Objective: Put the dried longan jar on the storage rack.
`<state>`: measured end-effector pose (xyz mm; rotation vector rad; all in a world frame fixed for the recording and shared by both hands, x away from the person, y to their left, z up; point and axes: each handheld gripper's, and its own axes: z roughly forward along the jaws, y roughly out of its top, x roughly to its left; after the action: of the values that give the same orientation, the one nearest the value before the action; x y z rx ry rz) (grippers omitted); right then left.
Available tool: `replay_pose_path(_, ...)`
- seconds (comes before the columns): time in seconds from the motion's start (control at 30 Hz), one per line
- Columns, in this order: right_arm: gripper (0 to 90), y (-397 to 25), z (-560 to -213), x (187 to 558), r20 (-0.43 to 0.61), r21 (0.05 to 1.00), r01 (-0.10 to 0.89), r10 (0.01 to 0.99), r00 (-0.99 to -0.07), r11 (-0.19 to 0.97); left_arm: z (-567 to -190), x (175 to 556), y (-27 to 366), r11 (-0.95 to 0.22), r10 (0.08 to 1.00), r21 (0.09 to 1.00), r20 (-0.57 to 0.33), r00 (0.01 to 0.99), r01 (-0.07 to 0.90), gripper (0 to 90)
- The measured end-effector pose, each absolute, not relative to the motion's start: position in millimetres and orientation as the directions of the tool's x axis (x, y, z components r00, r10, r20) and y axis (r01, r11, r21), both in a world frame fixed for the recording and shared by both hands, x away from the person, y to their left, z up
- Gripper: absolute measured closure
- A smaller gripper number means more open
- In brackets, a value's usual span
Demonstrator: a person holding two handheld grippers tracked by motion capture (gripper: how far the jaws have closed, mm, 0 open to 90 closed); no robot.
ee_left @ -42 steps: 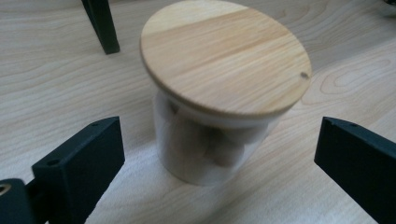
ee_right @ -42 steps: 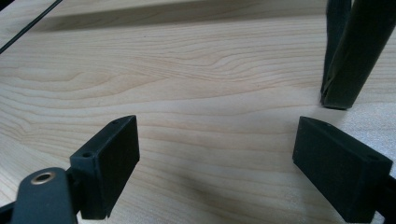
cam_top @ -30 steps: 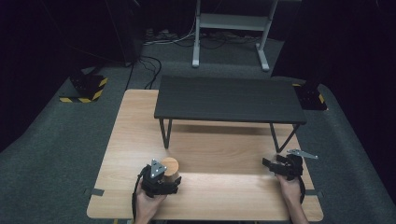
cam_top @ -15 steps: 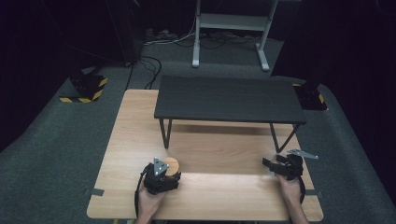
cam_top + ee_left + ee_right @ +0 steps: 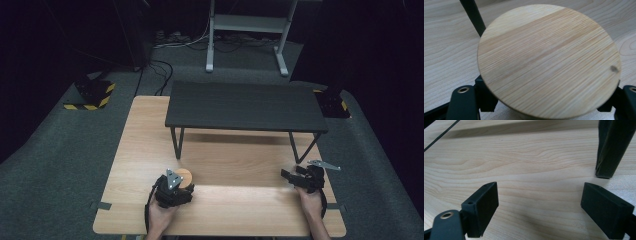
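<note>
Little has shifted since the earlier frames: the left tongs (image 5: 181, 186) stay at the lower left of the high view, the right tongs (image 5: 290, 176) at the lower right. Left tongs sit around the round wooden disc (image 5: 549, 58), one jaw at each side of its rim, pressed against it; the disc lies on the table (image 5: 240, 165), just in front of the black shelf (image 5: 245, 106). Right tongs (image 5: 539, 202) stand wide apart over bare table, a shelf leg (image 5: 610, 147) at the upper right of the right gripper view.

Matt, fine-grained bamboo lid (image 5: 549, 60)
</note>
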<state>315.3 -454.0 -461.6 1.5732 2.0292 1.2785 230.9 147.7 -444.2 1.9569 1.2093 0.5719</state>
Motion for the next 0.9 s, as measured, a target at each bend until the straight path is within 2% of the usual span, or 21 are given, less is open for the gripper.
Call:
replay_pose_path(0.47,14.0,-455,-462,315,0.292,0.767,0.642,0.881,-0.371,0.016,-420,232,147,-0.281,0.879,0.788,-0.019,0.477,0.548,25.6)
replay_pose_path(0.9,14.0,-456,-462,315,0.301,0.766,0.643,0.881,-0.366,0.006,-388,238,147,-0.301,0.839,0.803,-0.033,0.542,0.515,25.6)
